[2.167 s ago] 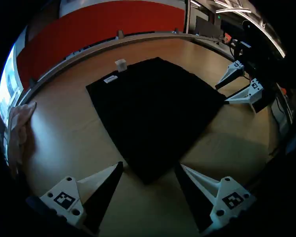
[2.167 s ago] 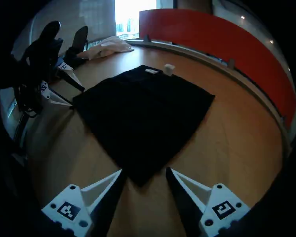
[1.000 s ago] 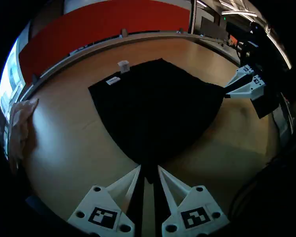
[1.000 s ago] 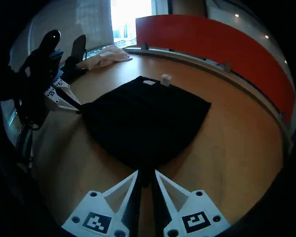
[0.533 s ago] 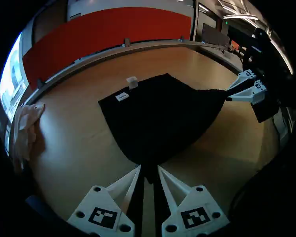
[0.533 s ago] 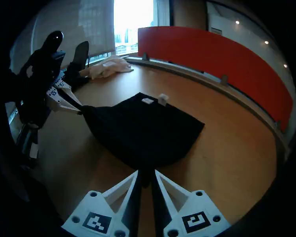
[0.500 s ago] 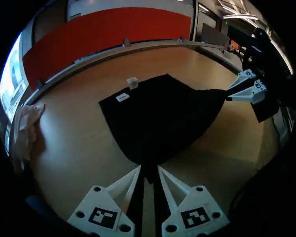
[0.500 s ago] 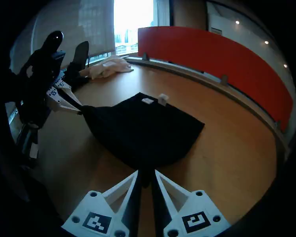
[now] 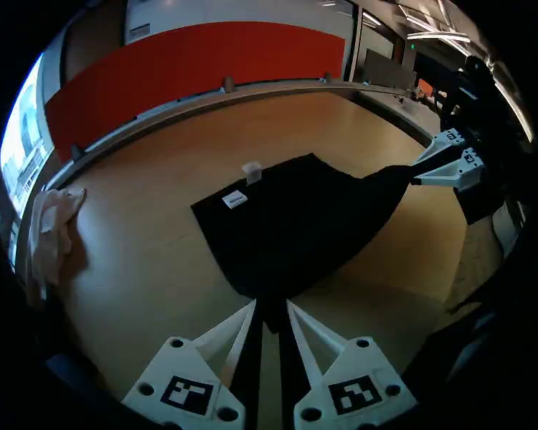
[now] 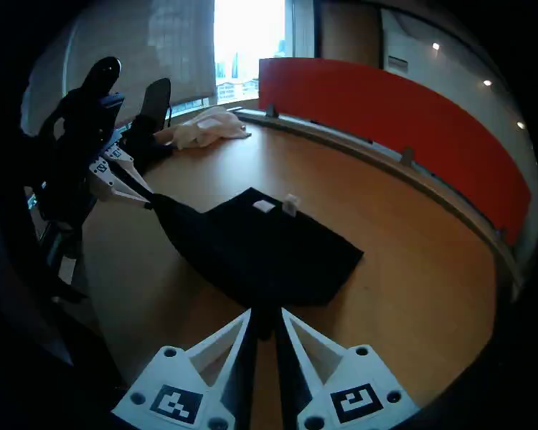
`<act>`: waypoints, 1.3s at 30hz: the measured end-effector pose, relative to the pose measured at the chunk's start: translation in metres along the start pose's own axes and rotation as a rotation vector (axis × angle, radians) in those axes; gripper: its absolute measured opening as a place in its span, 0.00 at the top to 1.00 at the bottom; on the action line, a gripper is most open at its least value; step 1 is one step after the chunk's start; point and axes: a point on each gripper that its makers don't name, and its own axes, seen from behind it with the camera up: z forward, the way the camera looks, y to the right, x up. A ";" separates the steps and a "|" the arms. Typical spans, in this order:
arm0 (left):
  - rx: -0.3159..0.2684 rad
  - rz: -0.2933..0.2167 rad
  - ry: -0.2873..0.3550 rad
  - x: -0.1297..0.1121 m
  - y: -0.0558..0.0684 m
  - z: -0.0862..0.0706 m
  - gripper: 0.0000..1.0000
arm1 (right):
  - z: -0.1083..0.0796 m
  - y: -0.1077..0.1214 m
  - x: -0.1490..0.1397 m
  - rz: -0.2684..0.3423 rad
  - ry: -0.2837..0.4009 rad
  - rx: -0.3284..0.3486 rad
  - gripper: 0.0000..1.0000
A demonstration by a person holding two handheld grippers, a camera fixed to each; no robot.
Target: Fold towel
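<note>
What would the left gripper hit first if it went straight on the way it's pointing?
The black towel itself: the left gripper is shut on its near corner, and the cloth stretches straight ahead. Beyond it probably the wooden table, though depth is unclear.

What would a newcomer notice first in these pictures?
The black towel draws the eye: the left gripper and the right gripper each pinch a near corner and hold it above the wooden table, while its far edge lies flat. A long red panel lines the table's far side, and a pale cloth lies crumpled near its edge.
</note>
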 end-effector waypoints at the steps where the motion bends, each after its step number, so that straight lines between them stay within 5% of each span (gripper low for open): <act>1: 0.000 0.000 0.001 0.001 0.000 -0.002 0.87 | -0.002 -0.001 0.001 -0.002 0.000 0.000 0.85; 18: -0.019 -0.014 -0.007 0.002 0.011 -0.032 0.87 | -0.033 -0.021 0.009 0.009 0.001 0.021 0.85; 39: 0.001 -0.038 -0.010 0.015 0.002 -0.022 0.87 | -0.020 -0.006 0.020 -0.010 -0.003 0.011 0.85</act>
